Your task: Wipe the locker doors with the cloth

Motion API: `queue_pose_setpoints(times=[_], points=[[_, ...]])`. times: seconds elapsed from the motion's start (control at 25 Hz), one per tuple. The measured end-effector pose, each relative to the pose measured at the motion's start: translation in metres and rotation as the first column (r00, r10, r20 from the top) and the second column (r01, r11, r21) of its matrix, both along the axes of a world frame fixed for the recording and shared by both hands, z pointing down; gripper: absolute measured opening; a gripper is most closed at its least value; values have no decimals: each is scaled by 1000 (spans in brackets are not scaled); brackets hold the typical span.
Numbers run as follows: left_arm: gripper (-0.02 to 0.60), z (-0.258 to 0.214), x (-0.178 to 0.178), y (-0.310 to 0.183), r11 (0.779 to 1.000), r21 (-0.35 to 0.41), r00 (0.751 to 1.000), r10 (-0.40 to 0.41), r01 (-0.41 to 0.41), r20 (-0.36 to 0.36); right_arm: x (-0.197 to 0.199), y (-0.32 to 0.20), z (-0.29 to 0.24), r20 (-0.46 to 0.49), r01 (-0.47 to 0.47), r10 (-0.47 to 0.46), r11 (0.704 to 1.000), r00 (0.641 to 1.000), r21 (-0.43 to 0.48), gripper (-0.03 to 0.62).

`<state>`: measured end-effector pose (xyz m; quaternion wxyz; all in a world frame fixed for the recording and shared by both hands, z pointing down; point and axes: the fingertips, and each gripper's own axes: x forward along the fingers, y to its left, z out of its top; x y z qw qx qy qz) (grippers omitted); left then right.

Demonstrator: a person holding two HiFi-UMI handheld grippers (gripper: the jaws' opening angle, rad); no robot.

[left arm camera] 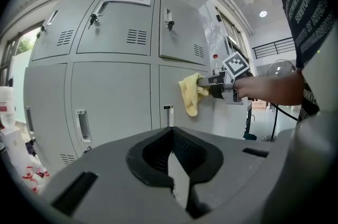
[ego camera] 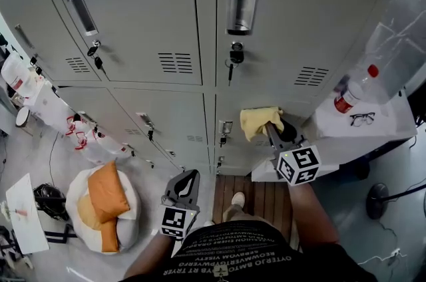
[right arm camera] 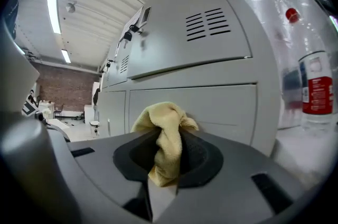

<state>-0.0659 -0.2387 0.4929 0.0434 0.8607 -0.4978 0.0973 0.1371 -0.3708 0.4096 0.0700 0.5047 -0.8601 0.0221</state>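
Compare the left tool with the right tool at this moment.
The right tool is shut on the yellow cloth; the left tool is shut on nothing. The right tool is held up at a locker door, the left tool hangs low, off the lockers. Both carry marker cubes.

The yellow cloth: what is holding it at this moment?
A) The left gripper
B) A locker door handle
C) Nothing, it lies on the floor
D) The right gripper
D: the right gripper view shows the right gripper with its jaws closed on the yellow cloth, up by a lower locker door, while the left gripper hangs low with nothing in it.
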Motion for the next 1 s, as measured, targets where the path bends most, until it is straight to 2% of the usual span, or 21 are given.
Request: queue_pose_setpoints(times=[0.28, 0.44, 0.56, 0.76, 0.88, 1.0], points=[[5, 0, 18, 1, 999, 0, 999, 46, -46, 6, 80, 5, -2, 8, -168, 168, 986, 986, -6, 75], [5, 0, 20, 4, 999, -1, 999, 53, -53, 10, 95, 12, -5, 24, -208, 208, 978, 978, -10, 75], [5, 2, 19, 6, 999, -4, 999, 50, -50, 12, 66, 25, -14, 59, -119, 118, 993, 991, 16, 75], [5, 4, 18, 12, 999, -8, 999, 45, -45, 14, -24, 39, -10, 36, 100, -101, 995, 994, 27, 75], [5, 3, 14, 15, 999, -6, 999, 37, -37, 16, -61, 25, 3, -9, 147, -146, 989, 989, 13, 75], [5, 4, 7, 20, 1000, -9, 1000, 16, -15, 13, -77, 4, 18, -46, 141, -142, 990, 989, -19, 75]])
